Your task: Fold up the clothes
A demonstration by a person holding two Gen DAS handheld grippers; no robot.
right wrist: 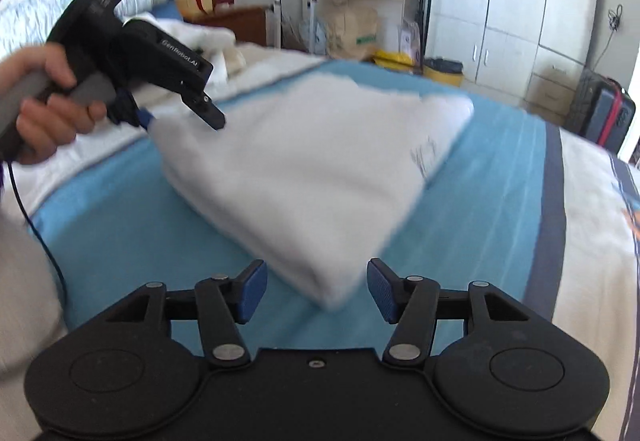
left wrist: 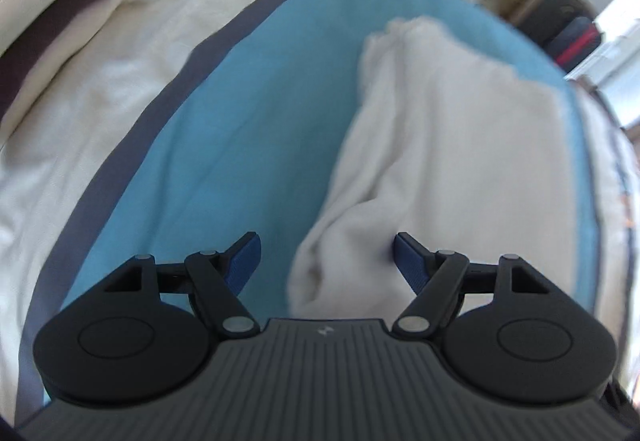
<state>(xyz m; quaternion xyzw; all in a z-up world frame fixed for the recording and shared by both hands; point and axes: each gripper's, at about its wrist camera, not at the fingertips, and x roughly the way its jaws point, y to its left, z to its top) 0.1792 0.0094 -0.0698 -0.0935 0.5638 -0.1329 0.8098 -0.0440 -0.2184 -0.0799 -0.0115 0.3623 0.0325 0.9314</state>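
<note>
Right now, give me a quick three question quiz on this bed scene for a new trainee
1. True or false: the right gripper is clamped shut on the white garment.
2. What colour is the bed sheet the garment lies on? A) blue B) green C) red
3. In the right wrist view, which part of the garment is the left gripper next to?

Key:
1. False. Its jaws stand apart, and the garment's near corner lies in front of them, not pinched.
2. A, blue.
3. The left corner of the folded garment; whether the fingers touch it is too blurred to tell.
</note>
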